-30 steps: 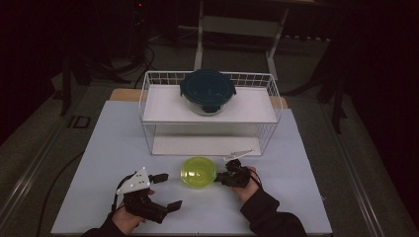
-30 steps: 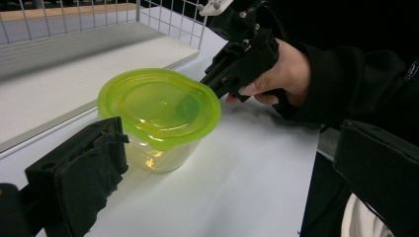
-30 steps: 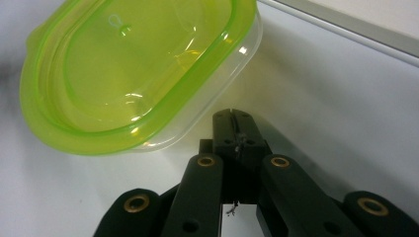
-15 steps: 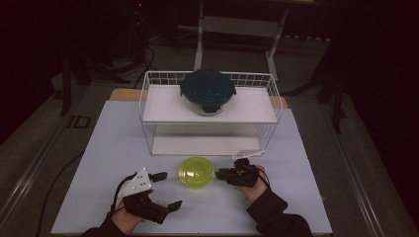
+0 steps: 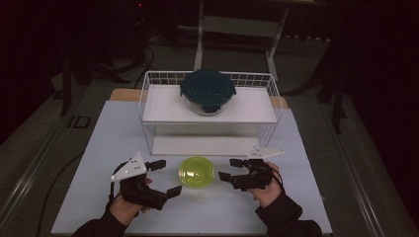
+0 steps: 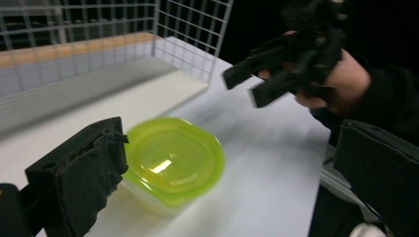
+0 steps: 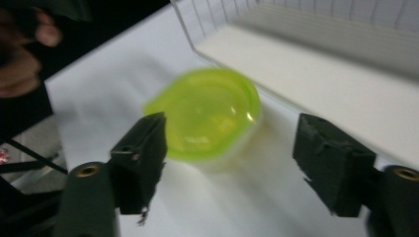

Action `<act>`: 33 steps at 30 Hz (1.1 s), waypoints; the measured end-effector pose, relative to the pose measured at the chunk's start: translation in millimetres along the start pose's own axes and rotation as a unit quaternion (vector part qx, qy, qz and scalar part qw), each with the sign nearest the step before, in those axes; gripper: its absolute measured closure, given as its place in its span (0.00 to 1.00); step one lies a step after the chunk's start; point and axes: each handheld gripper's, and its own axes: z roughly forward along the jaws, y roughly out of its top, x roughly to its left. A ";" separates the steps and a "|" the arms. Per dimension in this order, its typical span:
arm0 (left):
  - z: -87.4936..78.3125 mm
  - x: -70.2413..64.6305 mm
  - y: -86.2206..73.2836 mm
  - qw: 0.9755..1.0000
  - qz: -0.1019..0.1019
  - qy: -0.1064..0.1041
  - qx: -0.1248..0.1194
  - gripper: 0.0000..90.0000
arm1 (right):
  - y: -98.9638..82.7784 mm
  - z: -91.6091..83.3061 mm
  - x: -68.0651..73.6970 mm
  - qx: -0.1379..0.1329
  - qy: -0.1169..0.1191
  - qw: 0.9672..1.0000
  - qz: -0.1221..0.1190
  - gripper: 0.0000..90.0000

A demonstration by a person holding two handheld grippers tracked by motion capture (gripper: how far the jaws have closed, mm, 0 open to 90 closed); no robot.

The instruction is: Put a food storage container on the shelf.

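Note:
A yellow-green lidded container [image 5: 196, 171] sits on the white table in front of the wire rack, with nothing touching it. To its left, my left gripper [image 5: 167, 177] is open and points toward it. My right gripper [image 5: 229, 169] hovers just right of the container; its jaws have just been opening and hold nothing. The left gripper view has the container [image 6: 173, 158] ahead between the wide jaws, with the right gripper [image 6: 247, 84] beyond it. From the right gripper view the container [image 7: 210, 113] lies blurred ahead of the spread jaws.
A white wire rack [image 5: 148, 94] stands behind the container, and a dark teal lidded container [image 5: 207, 91] rests on its top shelf. The lower shelf [image 5: 202, 145] is bare. The table's front edge lies near both hands.
My right gripper was shut at the container's right edge. It has since opened and lifted slightly away. The left gripper rose a little. The container stayed put.

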 end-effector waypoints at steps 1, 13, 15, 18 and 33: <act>0.1 1.3 2.8 1.000 -0.004 0.002 0.000 0.00 | 2.8 -1.3 1.1 -0.005 0.005 1.000 -0.003 0.26; 14.0 27.7 21.5 0.997 -0.070 0.000 0.033 0.00 | 34.5 12.7 -7.1 -0.018 0.021 0.999 0.020 0.16; 20.2 30.6 21.2 0.996 -0.072 0.003 0.044 0.00 | 37.6 19.0 -10.1 -0.019 0.017 1.000 0.015 0.16; 29.7 35.0 18.6 0.995 -0.084 0.009 0.056 0.00 | 39.6 29.7 -16.3 -0.013 0.020 0.999 0.033 0.18; 63.4 61.6 -10.8 0.963 -0.234 0.019 0.134 0.23 | 20.5 61.3 -33.7 0.065 0.036 0.979 0.189 0.35</act>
